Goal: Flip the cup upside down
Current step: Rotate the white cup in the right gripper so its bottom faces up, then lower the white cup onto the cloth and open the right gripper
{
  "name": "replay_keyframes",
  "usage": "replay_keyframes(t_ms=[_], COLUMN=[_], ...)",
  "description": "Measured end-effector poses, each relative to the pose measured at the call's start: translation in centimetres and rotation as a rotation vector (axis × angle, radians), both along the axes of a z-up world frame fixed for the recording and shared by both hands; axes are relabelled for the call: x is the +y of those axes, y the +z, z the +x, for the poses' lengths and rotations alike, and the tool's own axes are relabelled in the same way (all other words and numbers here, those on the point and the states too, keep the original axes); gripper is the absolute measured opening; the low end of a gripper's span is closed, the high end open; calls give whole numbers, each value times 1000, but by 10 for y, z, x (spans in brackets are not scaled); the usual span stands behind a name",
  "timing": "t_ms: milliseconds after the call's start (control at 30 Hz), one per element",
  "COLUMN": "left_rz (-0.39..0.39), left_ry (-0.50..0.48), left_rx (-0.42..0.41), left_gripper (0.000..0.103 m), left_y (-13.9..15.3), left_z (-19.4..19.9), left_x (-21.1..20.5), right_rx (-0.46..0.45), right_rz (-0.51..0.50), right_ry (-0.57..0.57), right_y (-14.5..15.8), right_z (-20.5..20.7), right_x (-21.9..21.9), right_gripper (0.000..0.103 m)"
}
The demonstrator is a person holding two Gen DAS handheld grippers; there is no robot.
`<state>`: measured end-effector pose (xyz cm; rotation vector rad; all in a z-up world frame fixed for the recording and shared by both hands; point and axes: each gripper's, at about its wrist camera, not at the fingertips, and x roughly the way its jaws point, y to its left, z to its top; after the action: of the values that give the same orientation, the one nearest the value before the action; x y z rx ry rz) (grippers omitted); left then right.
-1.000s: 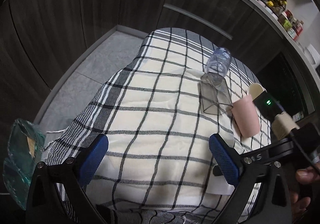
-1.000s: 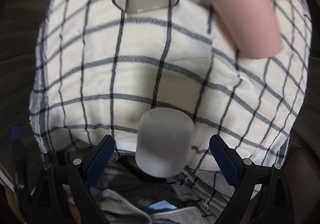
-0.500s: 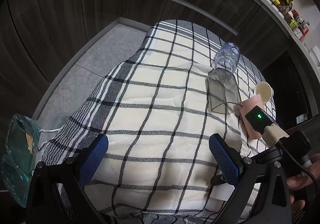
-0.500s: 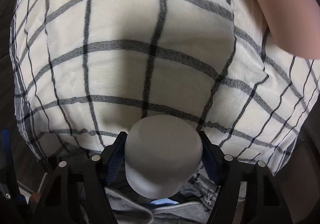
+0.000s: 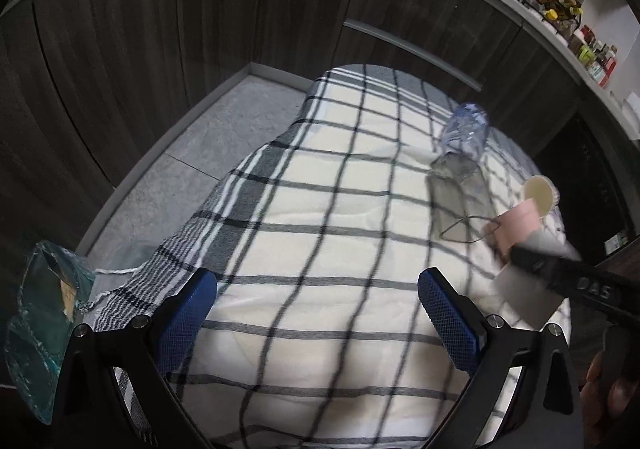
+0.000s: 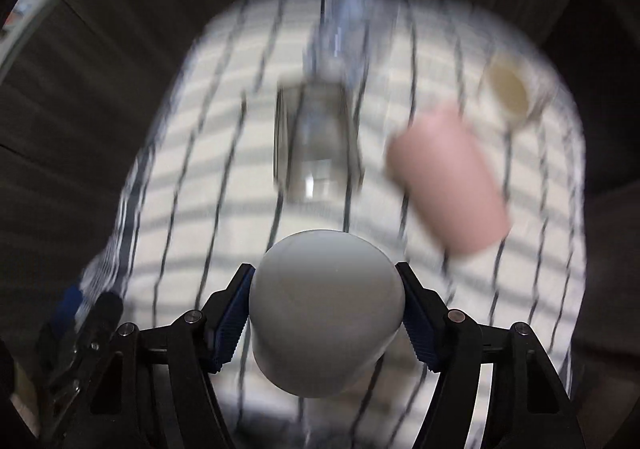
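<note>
**Grey cup gripped and lifted, flip beginning**

The right gripper (image 6: 326, 313), spread around the grey cup (image 6: 324, 309) one second ago, now pinches it and has raised it off the checked cloth (image 5: 320, 209); the background blurs. The left gripper (image 5: 316, 313) stays spread, empty. Farther: glass tumbler (image 6: 318, 141), pink cup (image 6: 448, 181), cream cup (image 6: 510, 91).
</note>
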<state>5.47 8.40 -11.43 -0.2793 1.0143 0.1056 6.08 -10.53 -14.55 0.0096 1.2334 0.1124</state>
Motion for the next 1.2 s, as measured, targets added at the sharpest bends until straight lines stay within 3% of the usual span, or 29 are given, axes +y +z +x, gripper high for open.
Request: replay_keyframes(t_ms=[67,200,400,833,1067,1133,1200], left_rz=[12,53,95,145,144,142,137], left_ry=[-3,-12,-28,-70,-73,-73,-72], left_rx=[1,-2,25,44,41,39,37], left_gripper=[102,102,102,102,102,102,102], left_y=[-7,-19,-35,-46,-45,-44,-42], left_z=[-2,-7,-5,-5,-5,-5,-5], left_x=[1,0,-5,-16,-17,-16,-16], right_rx=[-116,-304,-454,-403,-391,-393,-404], right_rz=[-15,-50,-113,-127,-128,-123,-123], right_ry=[-20,-87,-133,-140,-114,-115,-115], right_y=[21,26,14,-26,-32,-30,-25], right_z=[16,1,-8,-19,-22,-22,-23], right_x=[-18,-23,-22,-17,-13,-14,-15], right_gripper=[69,69,69,69,68,72,85])
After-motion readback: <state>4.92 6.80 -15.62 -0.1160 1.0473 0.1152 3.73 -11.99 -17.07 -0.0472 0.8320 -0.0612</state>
